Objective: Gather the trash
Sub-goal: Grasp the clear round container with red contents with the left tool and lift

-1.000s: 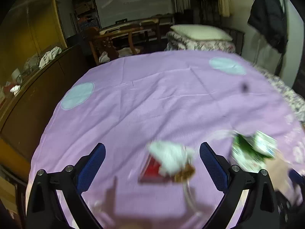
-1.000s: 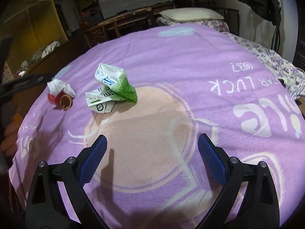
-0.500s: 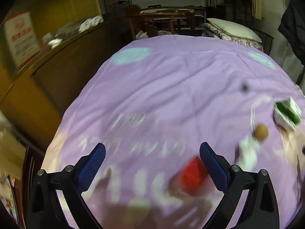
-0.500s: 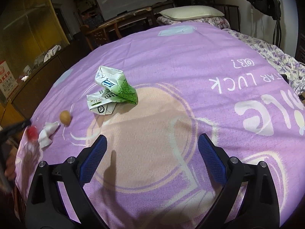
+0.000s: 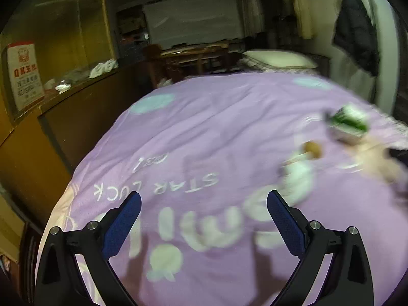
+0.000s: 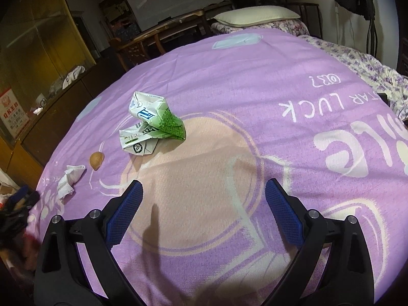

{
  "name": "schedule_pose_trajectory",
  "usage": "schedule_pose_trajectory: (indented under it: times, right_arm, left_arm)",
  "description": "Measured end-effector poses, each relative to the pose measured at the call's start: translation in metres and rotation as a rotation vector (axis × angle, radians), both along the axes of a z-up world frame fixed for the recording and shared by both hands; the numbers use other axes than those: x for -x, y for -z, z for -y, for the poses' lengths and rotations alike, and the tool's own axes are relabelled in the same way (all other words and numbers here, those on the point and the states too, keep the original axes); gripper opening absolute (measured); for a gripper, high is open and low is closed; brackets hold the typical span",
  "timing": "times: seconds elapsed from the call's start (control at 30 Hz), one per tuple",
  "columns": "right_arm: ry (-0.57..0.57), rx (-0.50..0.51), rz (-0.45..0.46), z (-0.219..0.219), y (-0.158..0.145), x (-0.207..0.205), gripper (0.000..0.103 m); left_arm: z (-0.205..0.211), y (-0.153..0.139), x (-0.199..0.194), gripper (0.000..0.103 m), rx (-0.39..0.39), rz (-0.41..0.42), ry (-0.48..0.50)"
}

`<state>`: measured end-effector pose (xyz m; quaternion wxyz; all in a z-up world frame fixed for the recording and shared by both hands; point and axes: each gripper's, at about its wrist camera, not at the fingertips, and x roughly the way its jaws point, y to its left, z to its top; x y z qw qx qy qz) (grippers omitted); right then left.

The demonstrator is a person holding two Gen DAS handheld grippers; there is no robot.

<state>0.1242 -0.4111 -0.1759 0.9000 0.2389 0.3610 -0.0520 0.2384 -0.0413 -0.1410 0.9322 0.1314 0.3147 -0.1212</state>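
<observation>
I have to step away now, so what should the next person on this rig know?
Left tool: open, empty. Right tool: open, empty, hovering over the purple blanket.
Trash on the blanket: crushed green-and-white carton, small brown round piece beside it, crumpled white tissue near the left edge.
Done: nothing in either tool.
Left: pick up all three. No bin is visible in either view.

I'm looking at a table point(image 6: 255, 81) lying under a purple cloth point(image 6: 293, 153) printed with white lettering and a peach circle. Sitting on the cloth is a crushed green-and-white carton point(image 6: 153, 125). Near its left side a small brown round piece point(image 6: 97, 160) is resting, and just beside that a crumpled white tissue point(image 6: 69, 179) is lying close to the cloth's edge.
</observation>
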Motion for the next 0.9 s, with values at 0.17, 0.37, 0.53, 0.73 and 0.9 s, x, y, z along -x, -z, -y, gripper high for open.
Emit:
schedule_pose_trajectory:
  times: [0.17, 0.37, 0.53, 0.73, 0.9]
  right_arm:
    - [-0.001, -0.025, 0.002, 0.004, 0.002, 0.0, 0.095]
    - [0.002, 0.034, -0.032, -0.005, 0.001, -0.005, 0.095]
    - [0.003, 0.033, -0.031, -0.006, 0.0, -0.004, 0.095]
    - [0.015, 0.036, -0.027, -0.006, 0.0, -0.002, 0.095]
    - [0.017, 0.034, -0.03, -0.005, 0.001, -0.001, 0.095]
  left_arm:
    - [0.008, -0.01, -0.027, 0.097, 0.098, -0.076, 0.164]
    - [-0.006, -0.042, -0.007, 0.097, 0.213, -0.077, 0.168]
    - [-0.065, -0.054, 0.032, 0.097, 0.224, -0.064, 0.043]
    - [-0.122, -0.032, 0.056, 0.097, 0.275, -0.16, -0.079]
    - [-0.11, -0.012, 0.061, 0.097, 0.255, -0.177, -0.072]
